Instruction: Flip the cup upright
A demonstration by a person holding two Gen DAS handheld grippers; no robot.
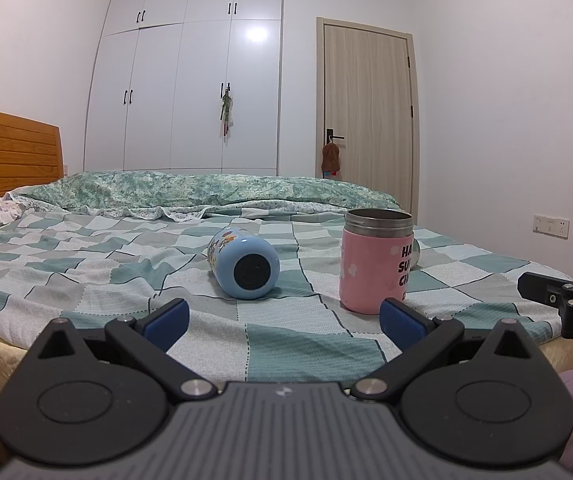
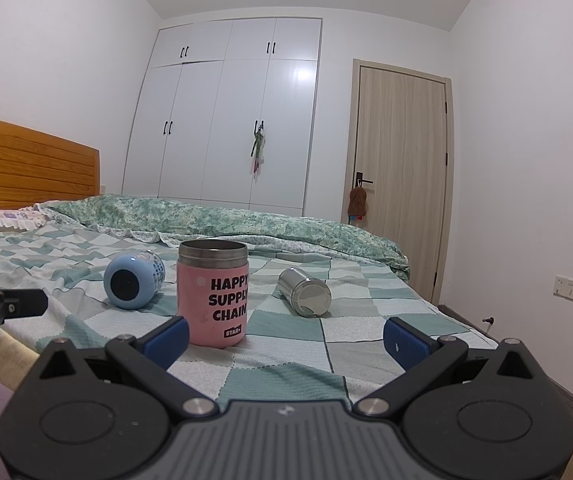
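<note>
A light blue cup (image 1: pixel 244 266) lies on its side on the checked bedspread, its dark base toward me; it also shows in the right wrist view (image 2: pixel 132 280). A pink cup (image 1: pixel 374 260) with a steel rim stands upright, also in the right wrist view (image 2: pixel 213 294). A steel cup (image 2: pixel 305 292) lies on its side to the right of the pink one. My left gripper (image 1: pixel 284 322) is open and empty, near the bed's front edge, short of the blue cup. My right gripper (image 2: pixel 286 338) is open and empty, in front of the pink cup.
The bed (image 1: pixel 86 280) has a rolled green quilt (image 1: pixel 206 194) at the back and a wooden headboard (image 1: pixel 10 152) at the left. A white wardrobe (image 1: pixel 190 92) and a wooden door (image 1: pixel 368 112) stand behind. The other gripper shows at the right edge (image 1: pixel 566 296).
</note>
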